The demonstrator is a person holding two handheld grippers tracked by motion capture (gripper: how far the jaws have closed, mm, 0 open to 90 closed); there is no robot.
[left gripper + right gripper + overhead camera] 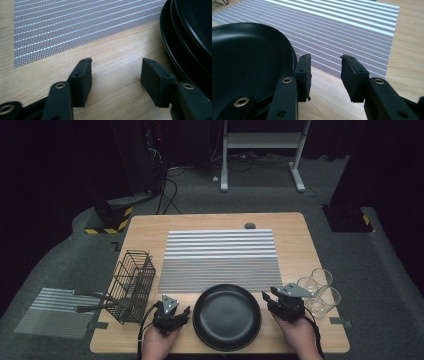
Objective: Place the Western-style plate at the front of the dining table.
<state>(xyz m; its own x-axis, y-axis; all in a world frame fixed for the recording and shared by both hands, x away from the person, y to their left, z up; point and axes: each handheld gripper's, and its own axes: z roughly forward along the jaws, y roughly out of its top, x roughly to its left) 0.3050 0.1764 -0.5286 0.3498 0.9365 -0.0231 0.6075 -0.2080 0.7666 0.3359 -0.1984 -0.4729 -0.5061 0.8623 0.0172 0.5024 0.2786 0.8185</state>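
Tabletop: grippers (181, 312) (268, 299) open beside plate (227, 316)

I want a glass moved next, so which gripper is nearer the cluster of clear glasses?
The right gripper. It sits between the black plate and the clear glasses, close beside them. The left gripper is on the plate's far side, nearer the wire basket.

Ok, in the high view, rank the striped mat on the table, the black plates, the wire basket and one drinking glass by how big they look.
1. striped mat
2. black plates
3. wire basket, nearly as large as the plates, so that order is unsure
4. drinking glass
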